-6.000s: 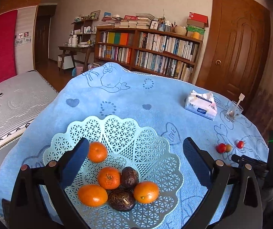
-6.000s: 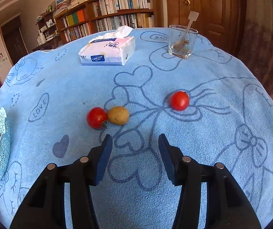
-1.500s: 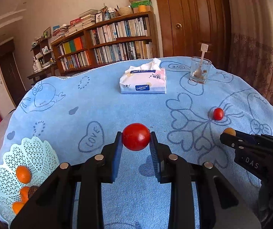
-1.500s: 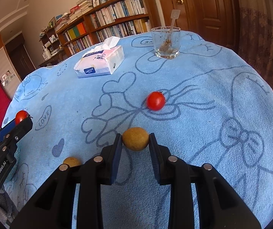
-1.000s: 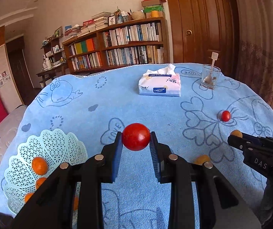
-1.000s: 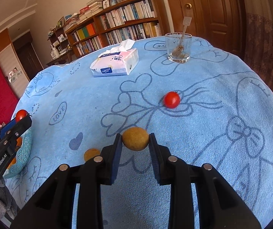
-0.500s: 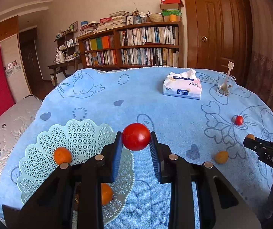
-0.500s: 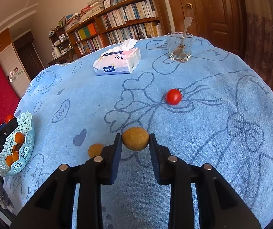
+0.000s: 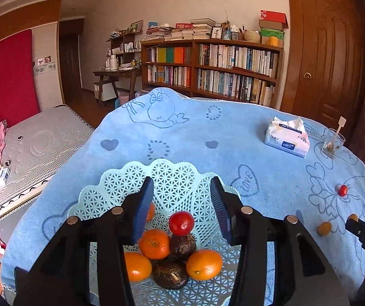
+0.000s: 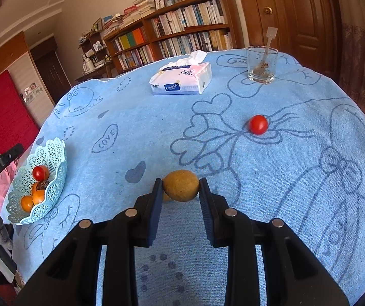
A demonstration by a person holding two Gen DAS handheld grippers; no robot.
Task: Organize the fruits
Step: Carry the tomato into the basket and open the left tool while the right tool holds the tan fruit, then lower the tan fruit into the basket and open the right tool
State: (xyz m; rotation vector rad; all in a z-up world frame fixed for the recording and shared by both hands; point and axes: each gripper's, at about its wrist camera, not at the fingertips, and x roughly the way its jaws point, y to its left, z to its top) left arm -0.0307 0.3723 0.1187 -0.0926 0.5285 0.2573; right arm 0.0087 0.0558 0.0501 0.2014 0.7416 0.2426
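Fruit fills the basket (image 9: pixel 172 176): a tomato (image 9: pixel 181 223) sits atop oranges (image 9: pixel 154 244), below the left gripper (image 9: pixel 182 204), whose jaws are spread. Right gripper (image 10: pixel 181 191) clenches a yellow fruit (image 10: pixel 181 185) above the cloth (image 10: pixel 271 178); another tomato (image 10: pixel 258 124) lies well apart.
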